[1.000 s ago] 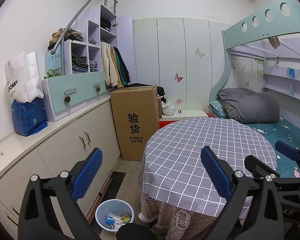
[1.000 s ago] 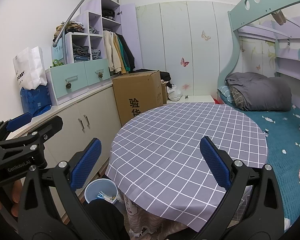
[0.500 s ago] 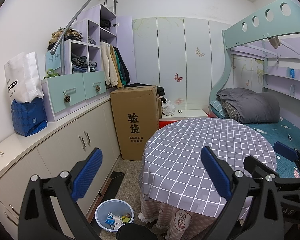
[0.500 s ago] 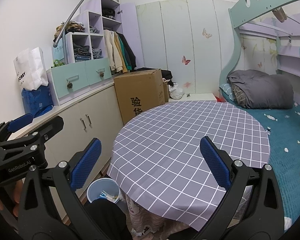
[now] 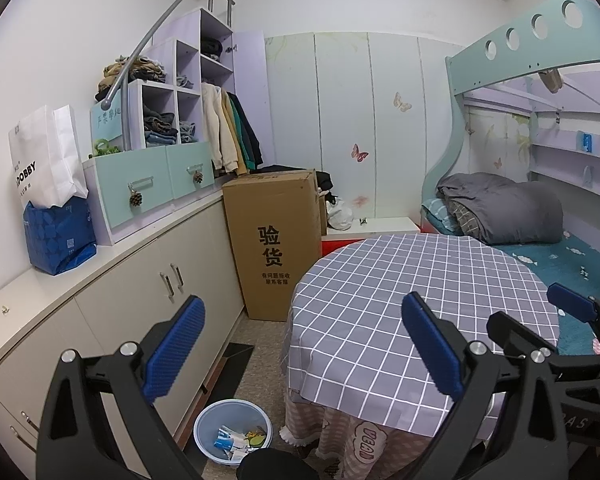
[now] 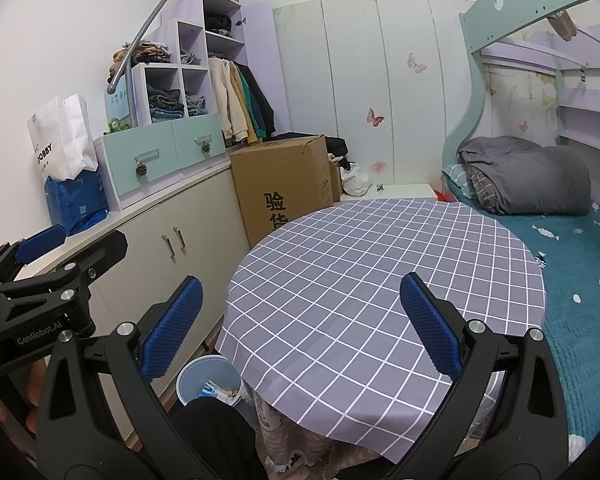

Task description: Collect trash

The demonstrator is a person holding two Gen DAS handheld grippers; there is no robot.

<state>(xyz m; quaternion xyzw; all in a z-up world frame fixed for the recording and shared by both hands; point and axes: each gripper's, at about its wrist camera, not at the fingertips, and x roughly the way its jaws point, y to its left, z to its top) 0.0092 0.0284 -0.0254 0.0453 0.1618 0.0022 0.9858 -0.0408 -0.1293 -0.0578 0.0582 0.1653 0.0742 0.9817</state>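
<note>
A light blue bin (image 5: pixel 233 429) with wrappers and scraps inside stands on the floor between the cabinets and the round table; the right wrist view shows the bin (image 6: pixel 204 380) partly hidden behind a dark shape. My left gripper (image 5: pixel 300 344) is open and holds nothing, hovering above the bin and the table's left edge. My right gripper (image 6: pixel 298 326) is open too, empty, over the checked tablecloth (image 6: pixel 380 280). The left gripper (image 6: pixel 40 276) shows at the left of the right wrist view, with a hand under it. No trash lies on the tablecloth.
A low white cabinet run (image 5: pixel 140 292) lines the left wall, carrying a blue bag (image 5: pixel 60 236), a white paper bag (image 5: pixel 44 160) and drawers. A tall cardboard box (image 5: pixel 276 240) stands behind the table. A bunk bed (image 5: pixel 540 240) with a grey duvet fills the right side.
The right gripper has drifted slightly right and lower, so the table sits a little more central in its view. The left view is almost unchanged. Both stay open.
</note>
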